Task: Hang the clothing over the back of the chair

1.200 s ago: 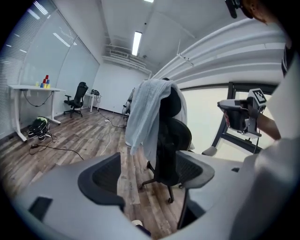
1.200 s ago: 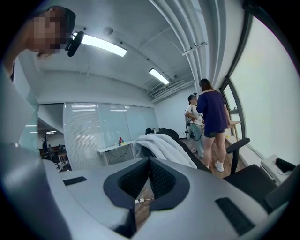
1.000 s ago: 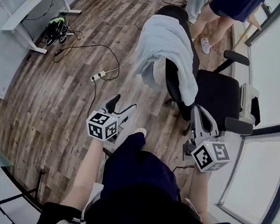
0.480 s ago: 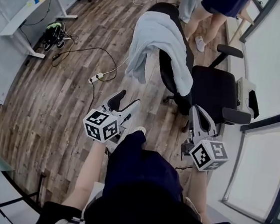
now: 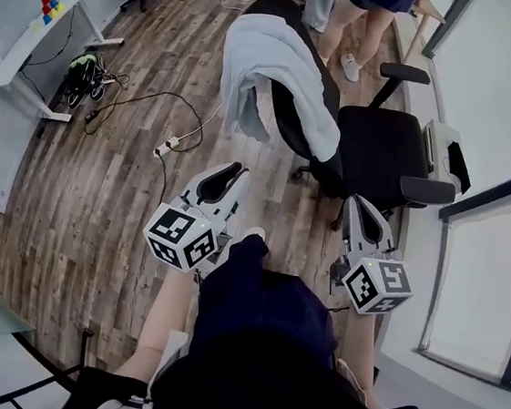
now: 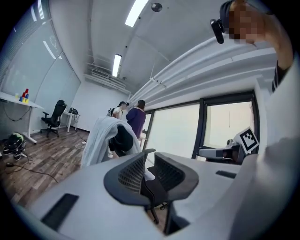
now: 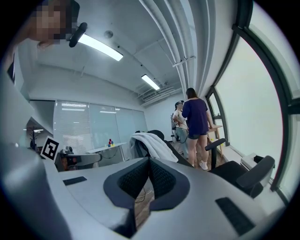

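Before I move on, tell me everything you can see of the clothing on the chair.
The clothing is a pale grey-white garment of soft, light-looking fabric. It is draped over the top of the black office chair's backrest. It hangs down both faces of the back, creased and bunched, one long fold on the open-room side and another edge sloping toward the seat. Only the chair touches it, and its lower edge hangs clear of the floor.

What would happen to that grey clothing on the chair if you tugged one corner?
Probably it would flop and slide off: the clothing drapes in soft folds over the back of the chair. It looks thin, so likely light. The office chair might swivel too.
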Motion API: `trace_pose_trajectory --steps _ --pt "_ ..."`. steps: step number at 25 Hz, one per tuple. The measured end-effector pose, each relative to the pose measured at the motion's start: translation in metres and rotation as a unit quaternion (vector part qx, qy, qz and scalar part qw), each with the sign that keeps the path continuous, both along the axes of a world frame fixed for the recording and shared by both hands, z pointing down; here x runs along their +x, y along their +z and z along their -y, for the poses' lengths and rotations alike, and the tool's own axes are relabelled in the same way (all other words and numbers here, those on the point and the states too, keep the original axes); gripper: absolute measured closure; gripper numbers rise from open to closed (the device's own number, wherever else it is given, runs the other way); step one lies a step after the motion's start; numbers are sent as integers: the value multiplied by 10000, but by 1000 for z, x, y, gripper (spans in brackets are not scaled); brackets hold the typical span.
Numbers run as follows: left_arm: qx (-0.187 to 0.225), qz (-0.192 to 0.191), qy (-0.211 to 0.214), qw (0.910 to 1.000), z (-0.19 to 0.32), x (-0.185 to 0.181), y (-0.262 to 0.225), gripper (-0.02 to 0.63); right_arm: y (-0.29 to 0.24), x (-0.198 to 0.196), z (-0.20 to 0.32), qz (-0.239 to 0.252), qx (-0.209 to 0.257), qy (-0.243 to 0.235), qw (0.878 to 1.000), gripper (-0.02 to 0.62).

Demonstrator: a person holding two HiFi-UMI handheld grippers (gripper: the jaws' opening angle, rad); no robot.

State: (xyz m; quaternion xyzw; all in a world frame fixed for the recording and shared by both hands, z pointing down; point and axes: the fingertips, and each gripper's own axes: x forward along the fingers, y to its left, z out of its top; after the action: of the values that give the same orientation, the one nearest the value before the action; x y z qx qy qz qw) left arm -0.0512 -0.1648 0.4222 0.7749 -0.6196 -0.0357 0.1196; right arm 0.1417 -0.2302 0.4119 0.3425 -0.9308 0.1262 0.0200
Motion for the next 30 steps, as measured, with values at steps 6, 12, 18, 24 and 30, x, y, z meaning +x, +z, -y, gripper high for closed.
trace_pose_trajectory --steps 6,12,18,24,30 --pt "-129 271 -61 9995 -4 12 3 596 14 14 -2 -74 -91 191 9997 569" --pt "-252 446 -153 9986 -8 16 12 597 27 18 -5 -174 -209 158 9995 568" --pt "-195 533 -179 9982 -8 15 11 597 30 11 -5 -435 -161 129 9988 568" --pt "-190 576 -147 9981 -6 17 10 597 27 9 -4 -426 -155 85 9989 569" --pt "-187 568 -146 9981 -5 19 11 597 26 9 -5 -434 -161 61 9989 569"
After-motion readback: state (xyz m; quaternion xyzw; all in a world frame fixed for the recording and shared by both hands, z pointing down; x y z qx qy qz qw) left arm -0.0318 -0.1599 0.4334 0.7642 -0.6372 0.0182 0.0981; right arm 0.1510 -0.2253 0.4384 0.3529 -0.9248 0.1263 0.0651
